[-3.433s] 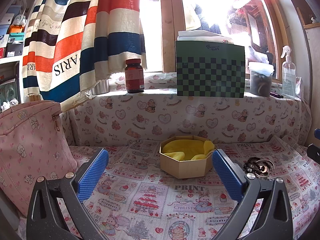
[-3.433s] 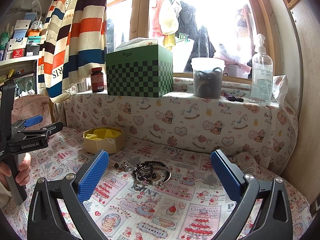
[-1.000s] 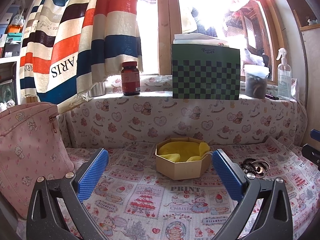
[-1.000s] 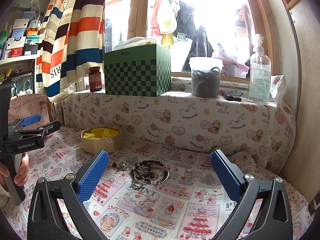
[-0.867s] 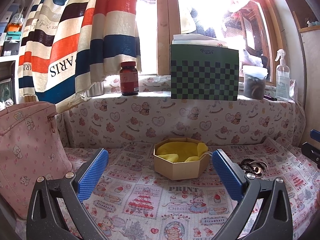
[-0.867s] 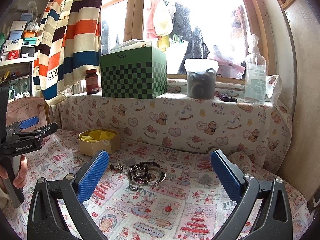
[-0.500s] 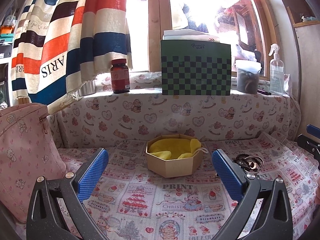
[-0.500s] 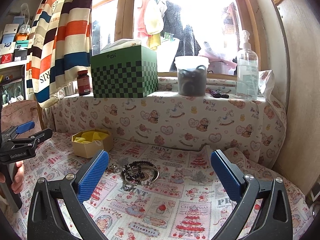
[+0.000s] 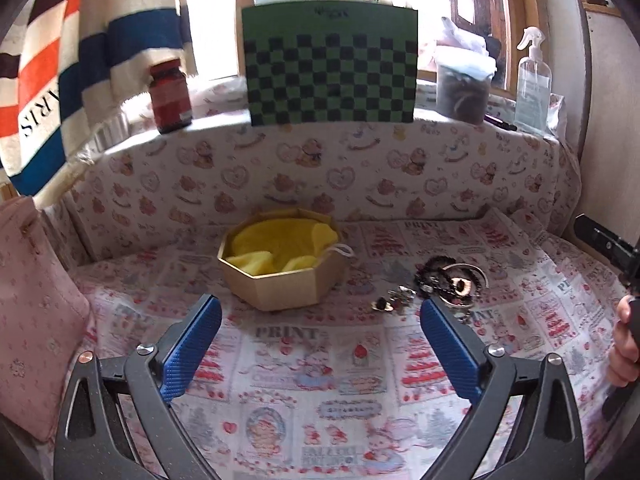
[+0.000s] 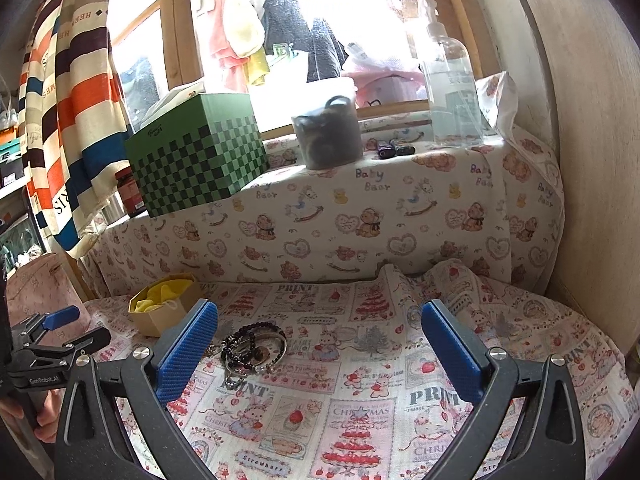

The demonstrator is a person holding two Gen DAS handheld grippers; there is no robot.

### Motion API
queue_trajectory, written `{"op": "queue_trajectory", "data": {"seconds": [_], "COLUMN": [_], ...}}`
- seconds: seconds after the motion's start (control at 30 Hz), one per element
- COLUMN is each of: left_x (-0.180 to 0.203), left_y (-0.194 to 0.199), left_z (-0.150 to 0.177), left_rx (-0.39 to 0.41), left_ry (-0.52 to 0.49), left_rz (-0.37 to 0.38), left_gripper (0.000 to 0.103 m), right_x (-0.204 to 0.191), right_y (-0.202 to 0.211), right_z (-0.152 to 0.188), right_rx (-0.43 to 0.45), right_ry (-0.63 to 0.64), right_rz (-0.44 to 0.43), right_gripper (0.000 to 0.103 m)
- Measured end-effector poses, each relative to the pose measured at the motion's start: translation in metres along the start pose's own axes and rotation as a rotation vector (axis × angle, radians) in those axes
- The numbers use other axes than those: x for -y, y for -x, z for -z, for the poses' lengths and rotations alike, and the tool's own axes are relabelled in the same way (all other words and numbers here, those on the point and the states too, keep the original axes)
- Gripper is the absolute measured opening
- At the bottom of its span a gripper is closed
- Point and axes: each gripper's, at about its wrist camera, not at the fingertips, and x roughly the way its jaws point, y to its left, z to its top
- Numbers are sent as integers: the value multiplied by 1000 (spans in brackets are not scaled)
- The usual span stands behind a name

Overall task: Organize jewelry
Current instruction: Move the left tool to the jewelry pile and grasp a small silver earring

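On the printed cloth (image 9: 320,360) ahead of me sits the octagonal box (image 9: 280,268), a folded cloth (image 9: 276,244) inside it. Right of the box lies the heap of bracelets (image 9: 448,280), with small earrings (image 9: 390,300) between the two. A padded bag (image 9: 32,312) stands far left. Behind, up on the ledge (image 9: 320,152): jar (image 9: 170,96), checkered tissue box (image 9: 330,68), tub (image 9: 462,88), spray bottle (image 9: 532,80), left to right.
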Motion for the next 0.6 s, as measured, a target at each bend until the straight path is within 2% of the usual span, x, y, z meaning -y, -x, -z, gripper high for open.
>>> {"op": "queue_trajectory", "data": {"seconds": [0.07,0.17,0.27,0.33,0.4,0.47,0.53,0.6], "left_x": [12,30,39,42,45,46,47,46], "left_y": [-8,-19,-33,-45,-56,-66,-78,-87], "left_z": [-6,-14,-20,-24,-27,-29,-30,-31], "left_rx": [-47,-88,-165,-234,-293,-334,-380,-410], "left_ry": [6,-5,24,56,79,103,129,158], "left_rz": [16,-4,57,79,84,90,98,118], "left_gripper": [89,81,72,61,53,46,34,28], "right_x": [5,16,28,32,32,31,30,29], "right_y": [-3,-8,-13,-13,-12,-11,-10,-10], "right_z": [-1,-3,-3,-3,-4,-5,-5,-5], "right_rx": [-18,-47,-78,-84,-75,-74,-77,-77], "right_ry": [-21,-69,-127,-142,-135,-132,-132,-128], "right_rz": [4,5,9,25,41,42,37,40], "right_gripper": [98,98,96,95,95,95,95,95]}}
